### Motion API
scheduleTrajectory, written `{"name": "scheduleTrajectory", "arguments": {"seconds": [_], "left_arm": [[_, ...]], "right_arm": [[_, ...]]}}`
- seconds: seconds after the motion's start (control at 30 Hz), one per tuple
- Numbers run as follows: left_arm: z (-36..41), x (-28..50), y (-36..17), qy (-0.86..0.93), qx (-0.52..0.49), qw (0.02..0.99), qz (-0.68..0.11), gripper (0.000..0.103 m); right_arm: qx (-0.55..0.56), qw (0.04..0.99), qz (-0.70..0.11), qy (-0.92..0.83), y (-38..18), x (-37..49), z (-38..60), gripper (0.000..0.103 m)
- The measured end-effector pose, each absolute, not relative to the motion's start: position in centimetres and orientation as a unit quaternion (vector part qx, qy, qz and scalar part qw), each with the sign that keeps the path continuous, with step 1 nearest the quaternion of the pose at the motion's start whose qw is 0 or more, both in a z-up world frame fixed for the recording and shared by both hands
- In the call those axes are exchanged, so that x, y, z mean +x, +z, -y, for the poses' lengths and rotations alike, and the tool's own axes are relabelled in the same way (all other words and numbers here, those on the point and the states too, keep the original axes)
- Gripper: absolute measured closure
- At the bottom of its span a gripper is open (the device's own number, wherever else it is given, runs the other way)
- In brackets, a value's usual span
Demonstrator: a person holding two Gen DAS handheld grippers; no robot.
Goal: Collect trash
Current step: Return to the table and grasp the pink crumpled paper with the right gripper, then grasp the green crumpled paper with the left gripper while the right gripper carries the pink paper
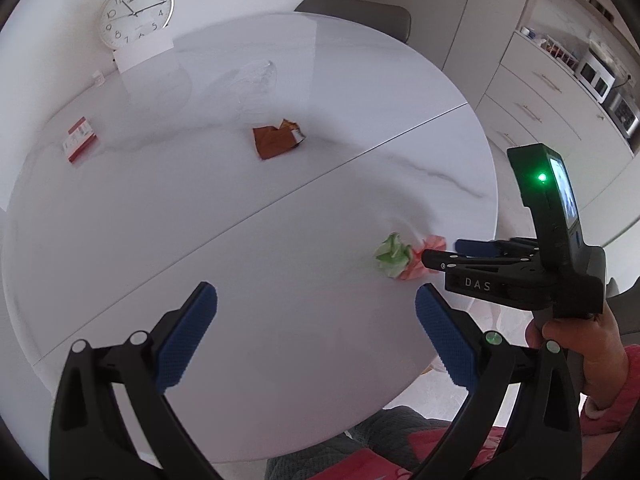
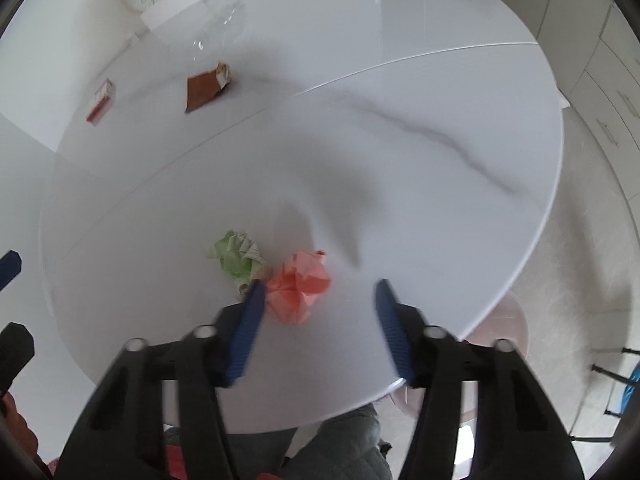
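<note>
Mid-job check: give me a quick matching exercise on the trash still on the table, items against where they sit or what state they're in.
Items:
1. pink paper ball
2. green paper ball
3. brown wrapper
4. red and white box

Places or states:
A. lies flat near the table's middle, torn open
B. between the open right tongs, against the left pad
C. far left side, near the clock
D. just outside the right tongs' left pad

Pairs: 1-B, 2-D, 3-A, 4-C
</note>
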State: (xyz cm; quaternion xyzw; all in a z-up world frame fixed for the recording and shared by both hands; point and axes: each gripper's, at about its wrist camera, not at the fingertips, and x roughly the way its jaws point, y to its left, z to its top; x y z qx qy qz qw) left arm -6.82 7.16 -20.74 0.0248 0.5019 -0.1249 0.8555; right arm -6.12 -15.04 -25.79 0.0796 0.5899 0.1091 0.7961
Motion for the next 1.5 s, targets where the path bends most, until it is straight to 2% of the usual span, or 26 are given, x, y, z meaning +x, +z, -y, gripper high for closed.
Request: {"name": "scheduleTrajectory", "arguments": {"seconds": [0.1, 0.23, 0.57, 0.6, 0.67, 0.93, 1.07, 1.13, 1.33, 1.5], "left_arm": [[-7.1, -6.4, -21.1, -0.127, 0.025, 0.854, -0.504, 0.008], [-6.5, -5.9, -21.6, -0.138, 0.029, 0.851, -0.506, 0.008], [-2.3, -4.2, -24.6, -0.187, 0.061, 0.833, -0.517, 0.009], [-1.7, -3.9, -25.2, -0.192, 0.064, 0.831, -0.518, 0.011], [-0.5, -3.3, -26.1, -0.198, 0.069, 0.824, -0.527, 0.026], [3.1, -1.3, -29.4, -0.207, 0.075, 0.806, -0.549, 0.036], [4.1, -1.0, -30.4, -0.204, 0.084, 0.798, -0.561, 0.057], [4.2, -0.9, -30.7, -0.203, 0.079, 0.794, -0.568, 0.063], [4.4, -0.9, -30.7, -0.194, 0.083, 0.797, -0.565, 0.071], [4.6, -1.2, -30.4, -0.191, 0.078, 0.799, -0.564, 0.072]], "right_arm": [[0.074, 0.799, -0.586, 0.113, -25.4, -6.1, 14.9, 0.073], [0.078, 0.799, -0.585, 0.115, -25.3, -5.8, 14.9, 0.079], [0.090, 0.811, -0.567, 0.116, -24.0, -6.5, 17.3, 0.079], [0.085, 0.815, -0.563, 0.111, -23.6, -6.7, 17.7, 0.079], [0.075, 0.821, -0.557, 0.099, -23.1, -7.1, 18.5, 0.079], [0.093, 0.824, -0.556, 0.058, -22.7, -8.9, 22.6, 0.079], [0.105, 0.823, -0.557, 0.044, -22.9, -9.6, 24.0, 0.079], [0.107, 0.822, -0.557, 0.042, -22.9, -9.7, 24.2, 0.079], [0.111, 0.824, -0.554, 0.045, -22.8, -9.6, 24.5, 0.079], [0.109, 0.826, -0.551, 0.047, -22.6, -9.8, 24.5, 0.079]]}}
